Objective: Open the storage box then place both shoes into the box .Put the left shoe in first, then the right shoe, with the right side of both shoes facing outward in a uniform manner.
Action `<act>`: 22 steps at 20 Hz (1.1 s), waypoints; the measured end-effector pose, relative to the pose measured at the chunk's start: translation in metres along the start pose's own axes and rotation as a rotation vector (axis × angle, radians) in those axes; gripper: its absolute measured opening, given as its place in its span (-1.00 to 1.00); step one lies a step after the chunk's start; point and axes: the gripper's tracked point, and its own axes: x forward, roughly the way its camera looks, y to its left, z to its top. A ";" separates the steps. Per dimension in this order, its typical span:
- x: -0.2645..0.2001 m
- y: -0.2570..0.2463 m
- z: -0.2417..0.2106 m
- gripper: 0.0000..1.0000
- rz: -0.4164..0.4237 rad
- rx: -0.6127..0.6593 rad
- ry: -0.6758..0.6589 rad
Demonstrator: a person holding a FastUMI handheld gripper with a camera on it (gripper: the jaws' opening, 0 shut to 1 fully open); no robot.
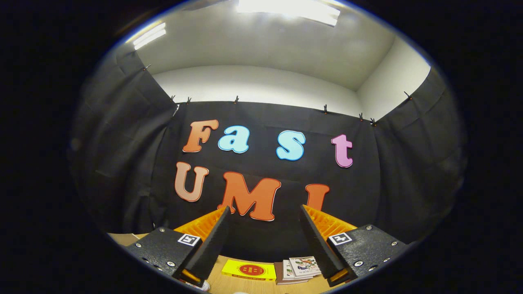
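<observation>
We hold the gripper [264, 212] tipped up at the wall; its fingers [212, 241] are spread apart, holding nothing; we cannot see the box or shoes, only a yellow card [249, 270] and booklets [297, 268] on the counter [229, 285]; reaching down blind, we may bump them.

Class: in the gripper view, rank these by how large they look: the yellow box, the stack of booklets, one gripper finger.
1. A finger of the open hand-held gripper; nearness to the camera inflates it.
2 and 3. The yellow box and the stack of booklets look alike; no ranking.
</observation>
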 end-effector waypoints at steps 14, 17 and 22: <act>-0.016 0.071 -0.102 0.97 0.159 0.082 0.252; -0.031 0.112 -0.145 0.96 0.268 0.133 0.381; -0.069 0.178 -0.219 0.98 0.447 0.238 0.644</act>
